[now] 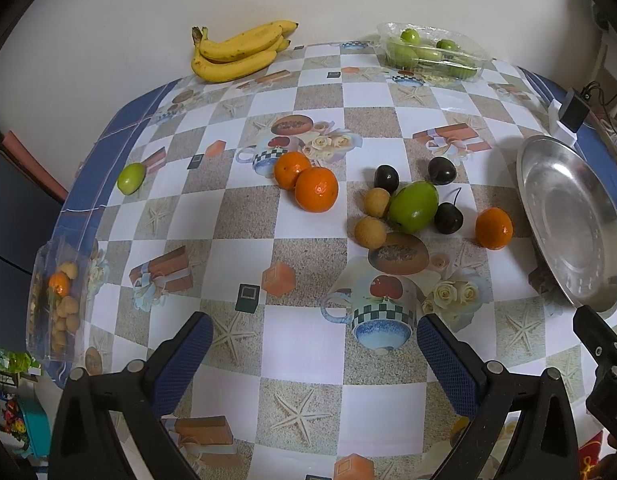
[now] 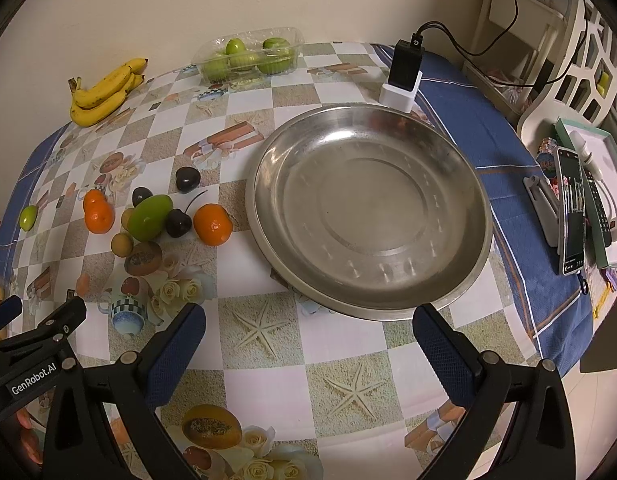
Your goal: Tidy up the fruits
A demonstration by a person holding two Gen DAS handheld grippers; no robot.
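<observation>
Glossy checkered oilcloth (image 1: 308, 376) printed with starfish and teacups covers the table below both tongs. Both the left gripper (image 1: 314, 340) and the right gripper (image 2: 308, 334) stand wide apart, gripping nothing, their blue pads mesh-textured. Bare cloth lies just ahead of each. Farther out, loose fruit clusters mid-table: a smooth green fruit (image 1: 413, 207) touching dark cherries (image 1: 448, 218) and rough tan longans (image 1: 370, 232), with two dimpled oranges (image 1: 316, 189) left of them and another orange (image 1: 493, 228) near the round steel dish (image 2: 368, 208). Bananas (image 1: 238, 52) and a clear plastic tray (image 1: 432, 56) sit at the far edge by the wall.
</observation>
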